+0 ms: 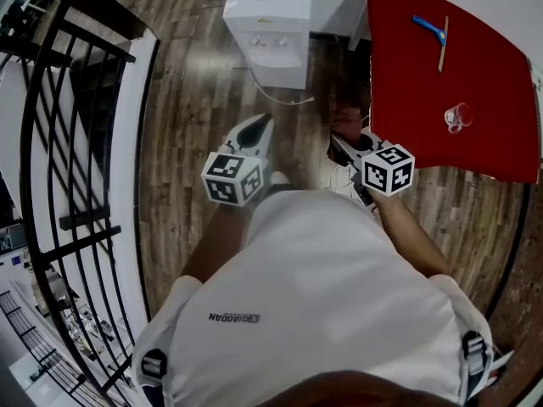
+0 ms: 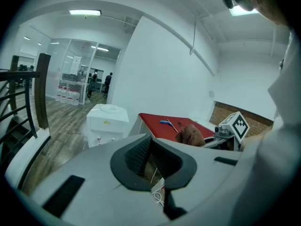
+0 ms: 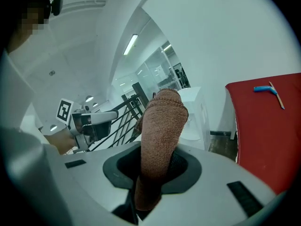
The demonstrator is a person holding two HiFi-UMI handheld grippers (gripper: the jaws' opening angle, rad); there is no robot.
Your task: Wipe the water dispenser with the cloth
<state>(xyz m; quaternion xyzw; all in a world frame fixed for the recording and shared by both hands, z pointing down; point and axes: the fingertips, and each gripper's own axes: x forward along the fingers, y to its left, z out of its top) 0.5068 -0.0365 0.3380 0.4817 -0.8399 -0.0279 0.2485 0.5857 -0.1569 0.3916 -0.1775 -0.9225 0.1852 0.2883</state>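
The white water dispenser (image 1: 267,24) stands on the wood floor ahead of me, beside the red table; it also shows in the left gripper view (image 2: 106,121) and, partly behind the cloth, in the right gripper view (image 3: 196,109). My right gripper (image 1: 341,142) (image 3: 157,161) is shut on a brown knitted cloth (image 3: 162,126) (image 1: 346,124) that sticks up out of the jaws. My left gripper (image 1: 261,124) (image 2: 150,142) is shut with nothing in it. Both are held at waist height, short of the dispenser and apart from it.
A red table (image 1: 475,83) at the right carries a blue-handled tool (image 1: 430,29), a wooden stick (image 1: 443,45) and a clear glass (image 1: 458,117). A black stair railing (image 1: 76,142) runs along the left. A white cord (image 1: 284,100) lies on the floor by the dispenser.
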